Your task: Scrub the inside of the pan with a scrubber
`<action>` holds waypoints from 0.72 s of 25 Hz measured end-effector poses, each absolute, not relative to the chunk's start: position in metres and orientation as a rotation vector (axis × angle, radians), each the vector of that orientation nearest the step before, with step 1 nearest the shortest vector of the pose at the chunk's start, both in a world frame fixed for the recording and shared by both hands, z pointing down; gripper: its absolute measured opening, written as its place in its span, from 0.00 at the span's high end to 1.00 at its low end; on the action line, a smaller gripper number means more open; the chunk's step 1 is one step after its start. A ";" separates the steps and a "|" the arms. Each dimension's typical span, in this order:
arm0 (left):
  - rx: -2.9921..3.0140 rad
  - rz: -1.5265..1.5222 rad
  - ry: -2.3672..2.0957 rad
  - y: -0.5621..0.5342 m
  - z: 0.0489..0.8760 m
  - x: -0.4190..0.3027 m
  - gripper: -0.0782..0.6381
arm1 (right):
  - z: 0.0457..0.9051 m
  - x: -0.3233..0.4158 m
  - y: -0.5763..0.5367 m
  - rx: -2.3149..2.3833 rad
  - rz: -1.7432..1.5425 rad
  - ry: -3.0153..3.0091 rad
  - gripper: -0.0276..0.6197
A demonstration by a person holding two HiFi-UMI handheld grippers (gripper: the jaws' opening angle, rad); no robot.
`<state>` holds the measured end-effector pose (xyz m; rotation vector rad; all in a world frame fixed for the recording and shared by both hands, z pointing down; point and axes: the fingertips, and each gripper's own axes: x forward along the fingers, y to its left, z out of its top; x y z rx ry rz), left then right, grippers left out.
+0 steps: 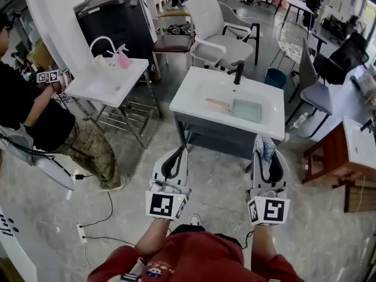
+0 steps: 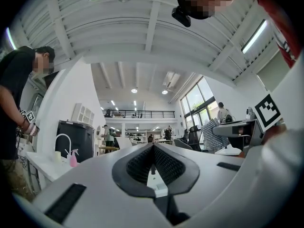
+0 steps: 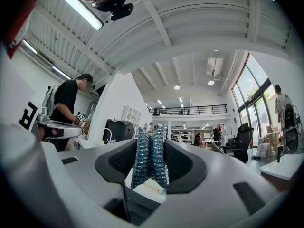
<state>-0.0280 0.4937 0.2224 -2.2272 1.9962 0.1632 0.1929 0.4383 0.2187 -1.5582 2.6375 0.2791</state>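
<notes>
A square pale-green pan (image 1: pixel 246 111) with a wooden handle (image 1: pixel 216 104) lies in the white sink (image 1: pixel 197 96), below a black faucet (image 1: pixel 238 72). Both grippers are held up over the floor, short of the sink's near edge. My right gripper (image 1: pixel 264 143) is shut on a blue mesh scrubber (image 1: pixel 265 147), which stands squeezed between the pads in the right gripper view (image 3: pixel 151 158). My left gripper (image 1: pixel 180 151) is shut with nothing in it; in the left gripper view (image 2: pixel 153 148) its pads meet at the tips. Neither gripper view shows the pan.
Another person (image 1: pixel 35 113) stands at the left by a second sink table (image 1: pixel 106 84) with a pink spray bottle (image 1: pixel 124 59). Chairs (image 1: pixel 214 37) stand behind the sink, a wooden table (image 1: pixel 341 157) at the right. Cables (image 1: pixel 94 222) lie on the floor.
</notes>
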 end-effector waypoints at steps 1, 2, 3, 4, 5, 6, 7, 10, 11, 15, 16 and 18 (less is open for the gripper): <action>-2.232 0.165 1.989 0.490 0.223 -0.032 0.87 | 0.219 0.189 0.436 -1.566 0.286 2.634 0.67; -2.238 0.167 1.981 0.487 0.224 -0.035 0.87 | 0.220 0.186 0.435 -1.575 0.291 2.629 0.67; -2.245 0.168 1.972 0.485 0.226 -0.038 0.87 | 0.221 0.183 0.435 -1.583 0.296 2.625 0.67; -2.251 0.167 1.963 0.483 0.226 -0.040 0.87 | 0.222 0.180 0.434 -1.591 0.300 2.621 0.67; -2.256 0.166 1.955 0.481 0.226 -0.042 0.87 | 0.222 0.177 0.434 -1.598 0.303 2.619 0.67; -2.259 0.165 1.951 0.479 0.226 -0.045 0.87 | 0.223 0.174 0.433 -1.603 0.304 2.620 0.67; -2.261 0.165 1.952 0.478 0.226 -0.049 0.87 | 0.224 0.170 0.431 -1.606 0.305 2.625 0.67; -2.272 0.167 1.971 0.471 0.234 -0.059 0.87 | 0.230 0.162 0.426 -1.619 0.312 2.638 0.67; -2.280 0.167 1.974 0.468 0.238 -0.060 0.87 | 0.232 0.162 0.424 -1.629 0.315 2.639 0.68; -2.313 0.152 1.958 0.451 0.250 -0.055 0.87 | 0.241 0.159 0.409 -1.642 0.305 2.646 0.70; -2.317 0.148 1.954 0.446 0.251 -0.054 0.87 | 0.242 0.157 0.405 -1.633 0.301 2.652 0.70; -2.320 0.145 1.952 0.435 0.252 -0.053 0.87 | 0.245 0.155 0.395 -1.619 0.299 2.660 0.70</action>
